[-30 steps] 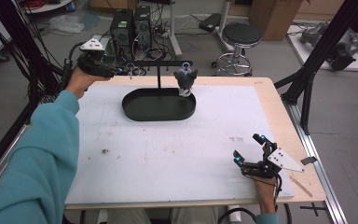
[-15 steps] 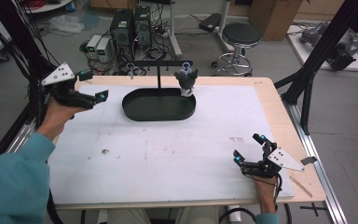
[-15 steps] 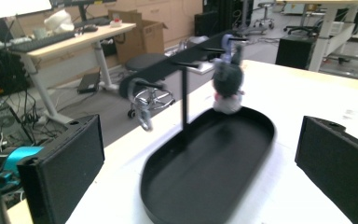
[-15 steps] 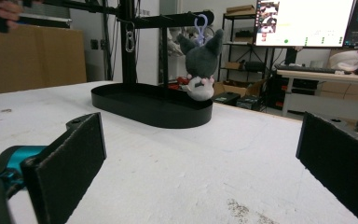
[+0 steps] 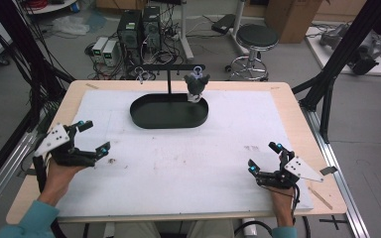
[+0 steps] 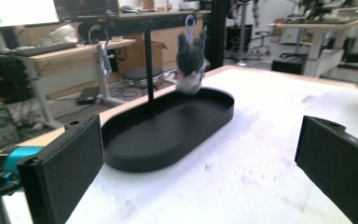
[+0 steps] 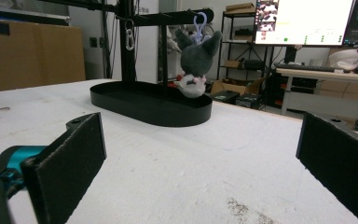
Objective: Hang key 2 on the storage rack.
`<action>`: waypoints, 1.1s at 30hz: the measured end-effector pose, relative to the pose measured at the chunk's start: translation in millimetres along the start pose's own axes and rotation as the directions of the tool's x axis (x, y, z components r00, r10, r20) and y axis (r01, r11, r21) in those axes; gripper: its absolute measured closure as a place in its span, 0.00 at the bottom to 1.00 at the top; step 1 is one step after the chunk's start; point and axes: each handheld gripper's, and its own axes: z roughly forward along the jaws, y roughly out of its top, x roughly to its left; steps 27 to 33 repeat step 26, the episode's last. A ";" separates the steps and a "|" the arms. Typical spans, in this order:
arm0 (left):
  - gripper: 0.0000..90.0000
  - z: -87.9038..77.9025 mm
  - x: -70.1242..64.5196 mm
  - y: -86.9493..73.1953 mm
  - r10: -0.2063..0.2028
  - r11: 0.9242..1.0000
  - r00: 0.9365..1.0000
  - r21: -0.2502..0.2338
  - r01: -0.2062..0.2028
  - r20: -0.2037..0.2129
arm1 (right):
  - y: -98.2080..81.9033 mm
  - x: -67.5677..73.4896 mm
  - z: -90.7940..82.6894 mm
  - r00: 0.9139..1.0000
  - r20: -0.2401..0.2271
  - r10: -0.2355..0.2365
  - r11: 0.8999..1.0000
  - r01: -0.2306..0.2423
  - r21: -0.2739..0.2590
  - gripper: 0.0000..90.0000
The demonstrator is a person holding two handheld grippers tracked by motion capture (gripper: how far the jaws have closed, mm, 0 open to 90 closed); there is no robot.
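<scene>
A grey plush toy [image 5: 196, 84] hangs by a purple loop from the right end of a black T-shaped stand [image 5: 168, 68]. The stand rises from a black oval tray [image 5: 144, 119] at the back of the table. A small metal clip [image 5: 140, 75] dangles from the stand's left end. My left gripper [image 5: 95, 135] sits low at the table's left edge, open; its jaws have just been opening and nothing is between them. It faces the tray [image 6: 177, 154] and the plush toy [image 6: 190, 63]. My right gripper [image 5: 263, 156] rests open and empty at the front right, facing the plush toy [image 7: 196, 60].
A white mat [image 5: 188, 168] covers most of the wooden table. Beyond the table's far edge stand a black stool [image 5: 256, 37] and computer boxes [image 5: 139, 25] on the floor. Black frame struts [image 5: 337, 64] rise at the right, and cables hang at the left.
My left hand has come away from the stand's left end, moving down and toward the front left of the table. Its jaws stand wider. The right gripper has stayed still.
</scene>
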 end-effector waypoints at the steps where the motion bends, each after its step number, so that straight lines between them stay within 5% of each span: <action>1: 0.02 -2.5 -3.6 -6.3 -0.010 1.000 1.000 -0.020 0.010 -0.005 | 0.0 0.1 0.0 1.000 0.000 0.001 1.000 -0.001 0.001 0.01; 11: 0.02 -6.1 -19.4 -36.1 0.007 0.999 1.000 -0.051 -0.008 -0.028 | 0.1 0.4 0.1 1.000 0.005 -0.001 1.000 0.001 0.000 0.01; 14: 0.02 -5.7 -20.7 -42.0 -0.020 0.995 1.000 -0.094 0.018 -0.016 | 0.0 1.5 -0.1 1.000 0.004 0.007 1.000 -0.007 0.002 0.01; 19: 0.02 -4.1 -23.7 -53.4 -0.004 0.997 1.000 -0.076 0.002 -0.026 | 0.1 1.6 -0.2 1.000 0.004 0.001 1.000 -0.001 0.004 0.01; 23: 0.02 -8.2 -25.6 -55.1 -0.004 0.993 0.998 -0.121 -0.003 -0.055 | -0.1 1.4 -0.2 1.000 0.004 -0.003 1.000 0.003 0.001 0.01; 33: 0.02 -7.8 -24.5 -55.0 -0.014 0.994 0.998 -0.112 0.006 -0.069 | 0.0 2.3 -0.1 1.000 0.008 -0.012 1.000 0.012 -0.001 0.01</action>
